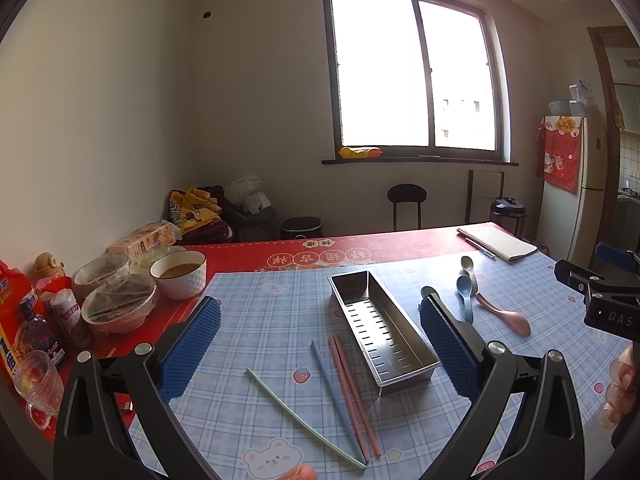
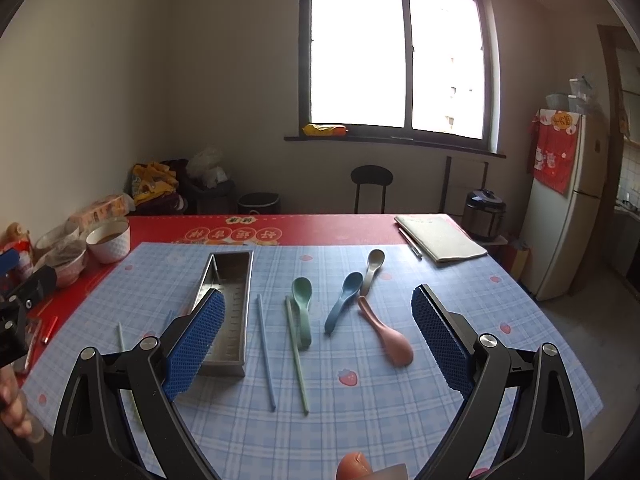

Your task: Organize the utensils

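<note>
While both grippers hover above the counter [image 2: 440, 360] w/ jaws spread wide, nothing is gripped: left gripper [image 1: 320, 344], right gripper [image 2: 318, 340]. Steel tray [image 2: 228, 300] sits empty; chopsticks [image 2: 296, 348] lie just right of it, spoons [image 2: 344, 300] further right.

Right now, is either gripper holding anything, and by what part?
Nothing is held. The left gripper and right gripper are both open above the blue checked tablecloth.
</note>
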